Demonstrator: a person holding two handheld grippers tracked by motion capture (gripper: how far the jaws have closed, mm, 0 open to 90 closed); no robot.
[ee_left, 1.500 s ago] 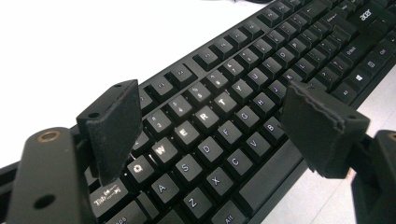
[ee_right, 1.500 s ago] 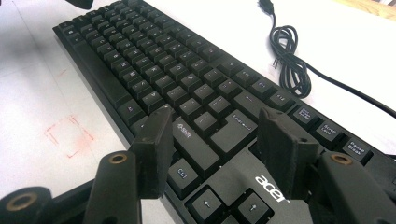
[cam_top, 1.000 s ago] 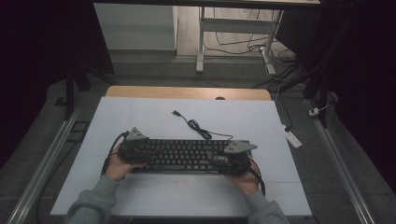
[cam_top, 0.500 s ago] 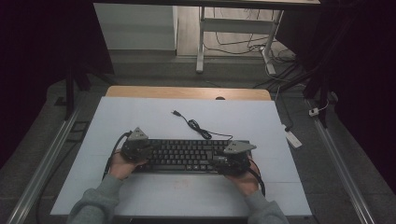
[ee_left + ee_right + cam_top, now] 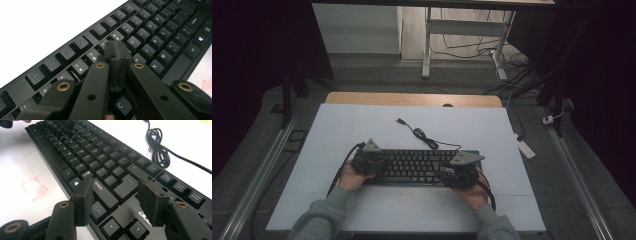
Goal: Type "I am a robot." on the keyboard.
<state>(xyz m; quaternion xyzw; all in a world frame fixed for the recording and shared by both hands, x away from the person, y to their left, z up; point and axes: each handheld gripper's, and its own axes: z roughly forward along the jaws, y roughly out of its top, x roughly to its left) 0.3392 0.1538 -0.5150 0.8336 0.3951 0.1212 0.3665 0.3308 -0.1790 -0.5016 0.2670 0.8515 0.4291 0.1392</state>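
from the high view i see the keyboard [image 5: 419,166] lying flat on the white table [image 5: 362,130], its long axis running side to side across my reach, near the table's front edge. my left tool [image 5: 368,161] sits over the keyboard's left end and my right tool [image 5: 460,172] over its right end, so each hand is near its own end and neither has to cross. the keyboard's cable [image 5: 422,136] coils just behind the keyboard, on its far side, well clear of both tools.

in the left gripper view the left tool [image 5: 117,65] has its two jaws brought together, pad against pad, with nothing between them. they have just been closing. the joined tip hangs over the keyboard [image 5: 150,40] above the number row and the letters next to it, with the function keys running off beyond; i cannot tell whether the tip touches a key. i judge the next move is a press straight down, so what matters is that the keys lie directly beneath the tip.

in the right gripper view the right tool [image 5: 117,195] has its jaws standing apart and gripping nothing, just above the keyboard [image 5: 82,152] around the enter and shift keys. the cable [image 5: 160,150] lies beyond the keyboard's back edge.
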